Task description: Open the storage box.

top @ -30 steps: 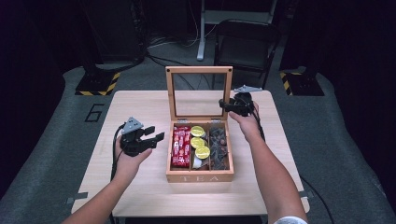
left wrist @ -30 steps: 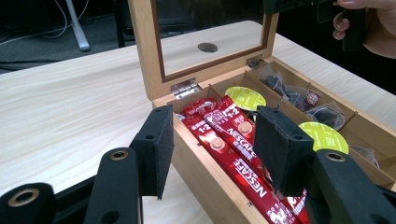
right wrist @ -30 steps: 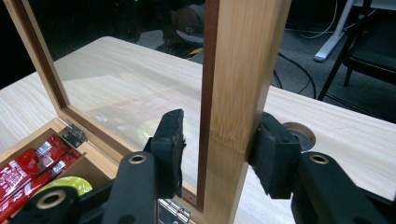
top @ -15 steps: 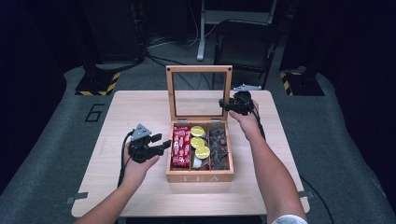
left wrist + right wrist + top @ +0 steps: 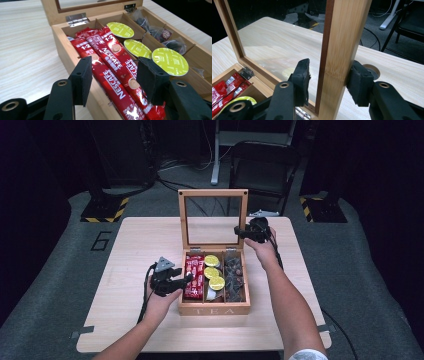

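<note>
The wooden tea box (image 5: 214, 307) stands in the middle of the table (image 5: 130, 245), a little below the centre of the high view, with its glass lid (image 5: 213, 217) raised upright behind it. Your right gripper (image 5: 328, 75) holds the right side of the lid frame, one pad on each face of the wood. If this grip slips, the lid can fall forward onto your other gripper and onto the contents.

Your left gripper (image 5: 113, 75) hangs at the left wall of the box, over the compartment with the red coffee sticks (image 5: 112, 67). Its jaws stand about half open, with nothing pressed between them. The left pad seems to be outside the wooden wall and the right pad over the sticks, but I cannot tell this surely from the angle. If you close like this, you can pinch the wall together with a stick and pull the whole box.

The sticks lie close together, so you can lift several at once. The yellow-green capsules (image 5: 170, 61), at centre right of the left gripper view, are just beside the right pad; a wide movement can knock them.
</note>
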